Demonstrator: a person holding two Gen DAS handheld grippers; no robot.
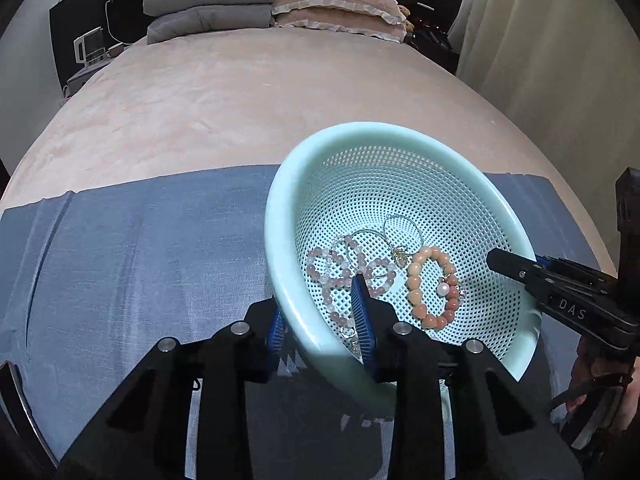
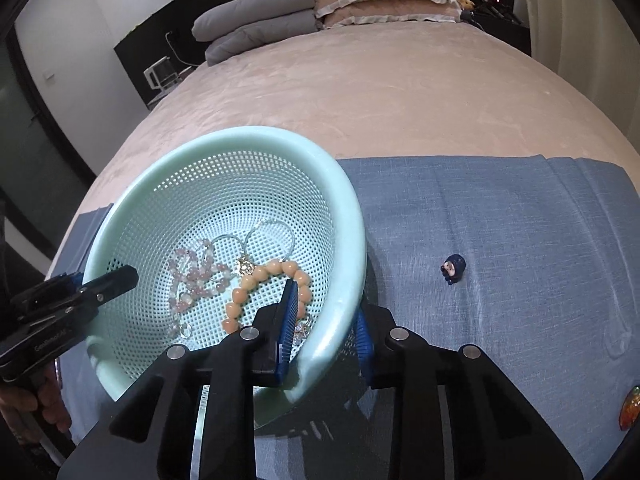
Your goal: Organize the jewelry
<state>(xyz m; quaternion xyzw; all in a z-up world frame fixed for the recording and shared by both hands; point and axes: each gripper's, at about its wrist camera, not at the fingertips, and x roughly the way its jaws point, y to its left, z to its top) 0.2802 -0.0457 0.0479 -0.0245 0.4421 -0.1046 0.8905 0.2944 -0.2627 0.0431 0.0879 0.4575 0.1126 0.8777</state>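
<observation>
A mint-green perforated basket [image 1: 400, 136] is held tilted above a blue cloth. My left gripper [image 1: 320, 328] is shut on its left rim, one finger inside and one outside. My right gripper [image 2: 326, 320] is shut on the opposite rim [image 2: 340, 312] in the same way. Inside lie a peach bead bracelet [image 1: 430, 284], a pale pink bead bracelet [image 1: 340, 276] and thin silver hoops [image 1: 400, 228]. In the right wrist view the peach bracelet [image 2: 264, 276] lies just ahead of my inner finger. The right gripper also shows in the left wrist view [image 1: 496, 260].
The blue cloth [image 2: 500, 240] lies across a pink bed [image 1: 240, 100]. A small dark-blue figurine charm [image 2: 453, 267] lies on the cloth right of the basket. An orange strawberry-like piece [image 2: 628, 412] sits at the far right edge. Pillows [image 1: 280, 0] are piled at the bed's head.
</observation>
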